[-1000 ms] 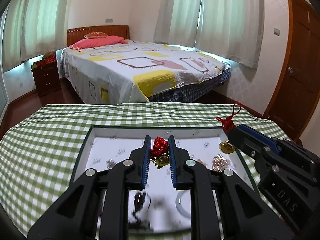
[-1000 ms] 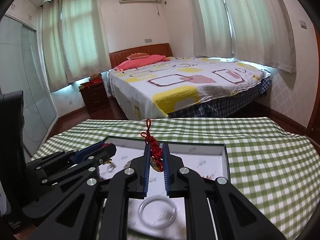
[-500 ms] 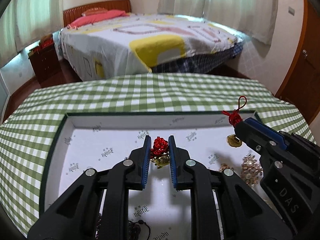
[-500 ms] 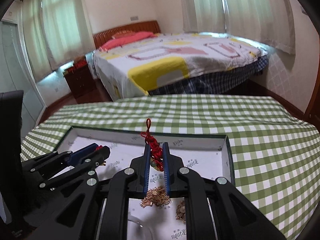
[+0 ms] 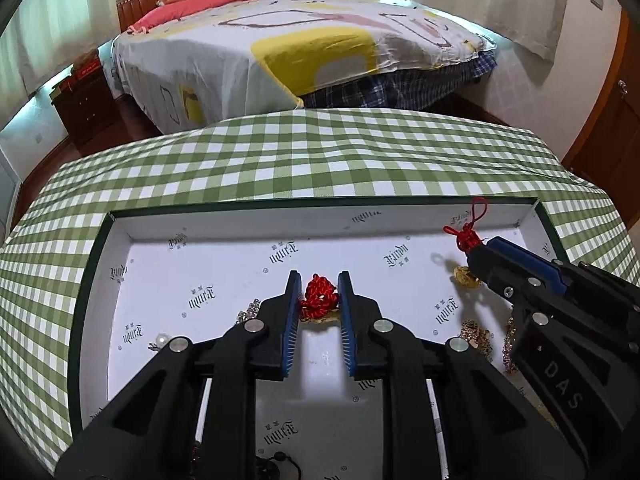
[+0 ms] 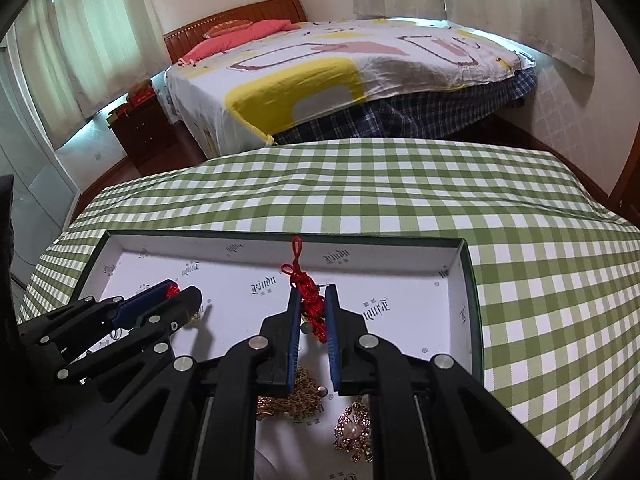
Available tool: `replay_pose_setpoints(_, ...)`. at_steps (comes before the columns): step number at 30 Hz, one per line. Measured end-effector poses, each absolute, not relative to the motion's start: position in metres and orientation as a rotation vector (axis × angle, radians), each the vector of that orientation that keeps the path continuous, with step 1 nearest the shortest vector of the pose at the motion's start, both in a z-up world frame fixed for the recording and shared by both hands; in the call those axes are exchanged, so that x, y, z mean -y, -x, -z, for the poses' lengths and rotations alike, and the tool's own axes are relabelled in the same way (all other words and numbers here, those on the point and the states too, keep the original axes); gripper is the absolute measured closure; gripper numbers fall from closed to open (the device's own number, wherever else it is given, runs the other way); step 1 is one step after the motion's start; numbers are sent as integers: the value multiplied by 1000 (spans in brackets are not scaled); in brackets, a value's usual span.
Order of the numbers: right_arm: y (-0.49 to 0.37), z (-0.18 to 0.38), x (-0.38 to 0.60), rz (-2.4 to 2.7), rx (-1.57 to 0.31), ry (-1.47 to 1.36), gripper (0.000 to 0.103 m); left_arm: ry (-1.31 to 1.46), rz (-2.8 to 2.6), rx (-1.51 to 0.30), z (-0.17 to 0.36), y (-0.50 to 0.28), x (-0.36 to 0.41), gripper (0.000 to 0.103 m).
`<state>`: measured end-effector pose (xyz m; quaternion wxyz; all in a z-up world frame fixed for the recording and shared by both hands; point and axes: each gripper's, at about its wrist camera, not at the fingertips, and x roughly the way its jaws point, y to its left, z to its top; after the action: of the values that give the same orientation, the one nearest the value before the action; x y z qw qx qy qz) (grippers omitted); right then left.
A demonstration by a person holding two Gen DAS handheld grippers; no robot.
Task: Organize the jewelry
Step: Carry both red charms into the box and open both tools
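My left gripper is shut on a red knotted charm with a gold piece under it, held low over the floor of the white jewelry tray. My right gripper is shut on a second red knotted charm whose loop sticks up past the fingertips; it shows in the left wrist view with a gold bead hanging below. Both grippers are over the tray, the left gripper to the left of the right one.
The tray lies on a green checked tablecloth. Gold and crystal brooches lie in the tray near its right side, a pearl piece near its left. A bed stands beyond the table.
Both grippers have tilted down and moved forward over the tray, still holding their red charms. The clear bangle seen earlier has dropped out of view.
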<state>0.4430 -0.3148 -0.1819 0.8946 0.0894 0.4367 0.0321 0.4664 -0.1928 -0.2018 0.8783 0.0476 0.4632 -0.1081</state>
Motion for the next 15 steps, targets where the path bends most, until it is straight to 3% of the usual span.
replay_pose_setpoints(1,-444,182,316,-67,-908,-186,90,-96,227,-968,202,-467,192,80)
replay_pose_setpoints(3,-445,182,315,-70,-915,-184,89,-94,226,-972,202,-466,192,65)
replay_pose_setpoints(15,-444,182,320,-44,-909,-207,65,-46,209,-994,204,-469,183,52)
